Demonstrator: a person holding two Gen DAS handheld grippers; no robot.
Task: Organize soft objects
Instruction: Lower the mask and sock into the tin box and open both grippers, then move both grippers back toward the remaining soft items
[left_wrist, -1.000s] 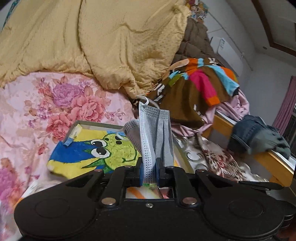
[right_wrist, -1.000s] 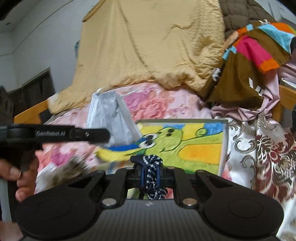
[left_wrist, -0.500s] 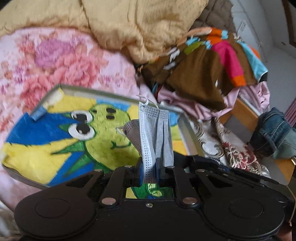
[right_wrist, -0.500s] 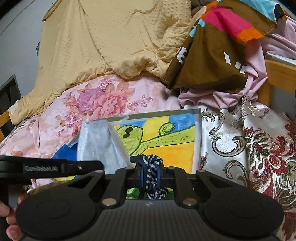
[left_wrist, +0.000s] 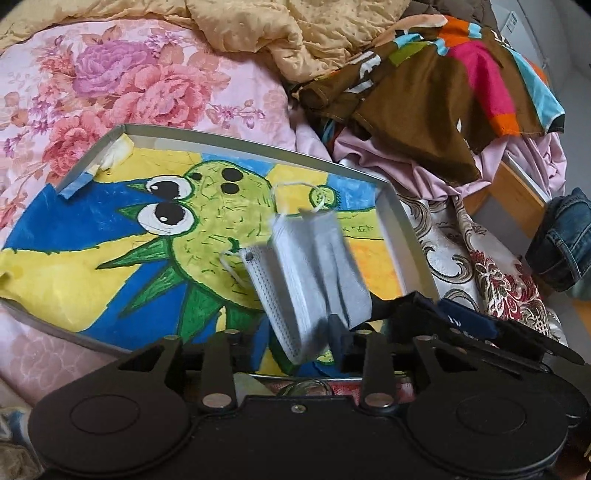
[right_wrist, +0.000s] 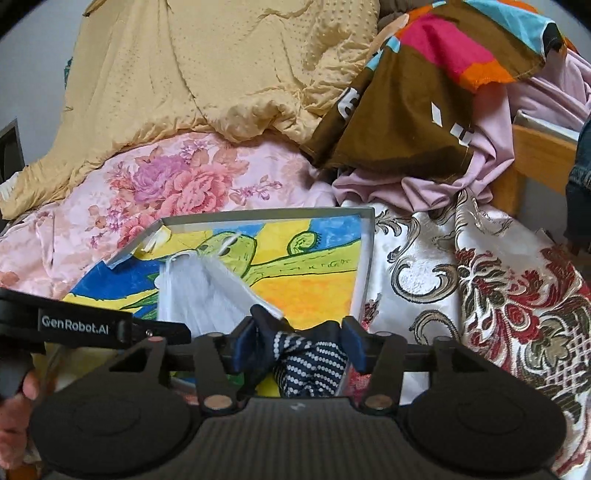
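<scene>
A shallow grey box with a painted green creature on its floor lies on the bed. My left gripper hovers over its near edge. Its jaws are opening, and the grey face mask leans loose between them, tipped left and blurred. In the right wrist view the mask shows above the box, with the left gripper seen side-on. My right gripper is close beside it. Its jaws are opening too, and a navy white-dotted cloth sags slack between the blue pads.
A yellow quilt is heaped at the back on a pink floral sheet. A brown multicoloured garment and lilac cloth lie right of the box, over a brocade cover. Jeans hang on the wooden bed frame.
Both grippers sank closer over the painted box. Both pairs of jaws went from shut to parted; the mask tipped sideways and the dotted cloth spread slack.
</scene>
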